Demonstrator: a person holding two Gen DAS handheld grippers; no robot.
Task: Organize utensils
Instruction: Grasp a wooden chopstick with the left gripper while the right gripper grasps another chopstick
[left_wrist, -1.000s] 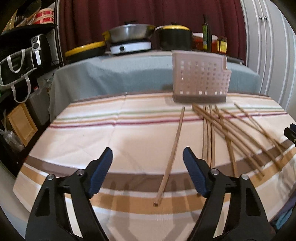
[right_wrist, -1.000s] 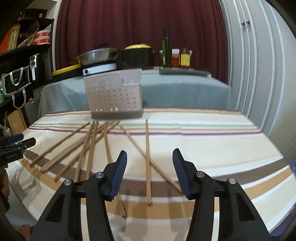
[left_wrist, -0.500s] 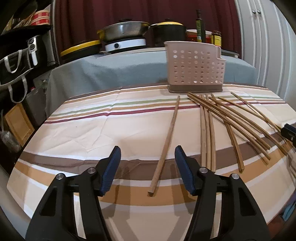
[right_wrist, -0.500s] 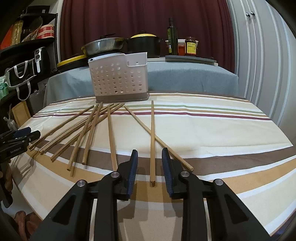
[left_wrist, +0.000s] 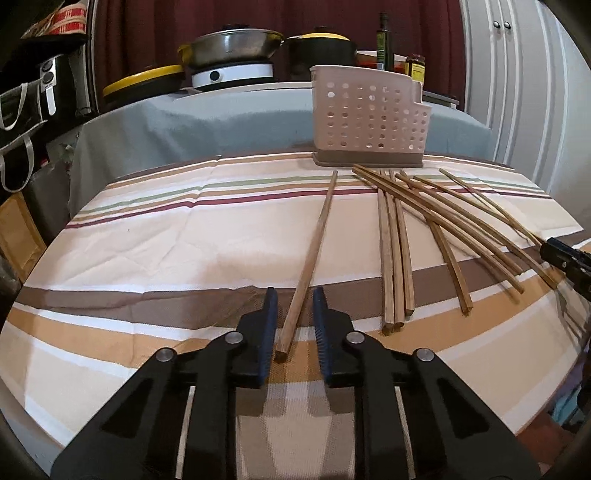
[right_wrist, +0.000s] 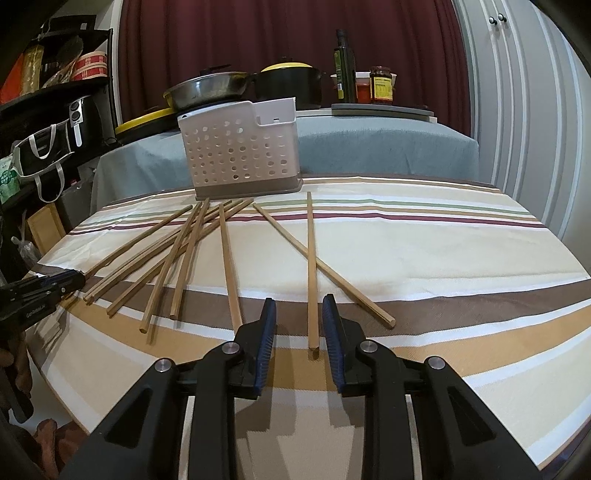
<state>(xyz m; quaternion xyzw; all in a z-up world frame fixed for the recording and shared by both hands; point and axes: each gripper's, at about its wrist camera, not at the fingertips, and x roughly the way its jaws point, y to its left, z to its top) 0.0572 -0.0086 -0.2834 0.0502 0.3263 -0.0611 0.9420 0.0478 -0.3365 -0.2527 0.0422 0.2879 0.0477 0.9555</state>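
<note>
Several wooden chopsticks lie fanned on the striped tablecloth (left_wrist: 166, 240) in front of a perforated utensil basket (left_wrist: 365, 122) (right_wrist: 240, 155). My left gripper (left_wrist: 294, 295) is open but narrow; the near end of one lone chopstick (left_wrist: 314, 251) lies between its pads without touching them. A group of chopsticks (left_wrist: 395, 251) lies to its right. My right gripper (right_wrist: 299, 300) is also open and narrow around the near end of a straight chopstick (right_wrist: 310, 258), closer to the right pad. Another chopstick (right_wrist: 332, 273) crosses under it. The remaining chopsticks (right_wrist: 177, 251) spread to the left.
Behind the basket a grey-covered table (right_wrist: 369, 147) carries a steel pan (left_wrist: 229, 44), a black pot (right_wrist: 288, 85) and bottles (right_wrist: 343, 70). Shelves with bags (right_wrist: 40, 155) stand at left, white cupboard doors (left_wrist: 517, 92) at right. The table's front edge is just below both grippers.
The left gripper moved forward and its jaws narrowed from wide open around the lone chopstick's end. The right gripper narrowed a second ago and has since held its width, shifting slightly left.
</note>
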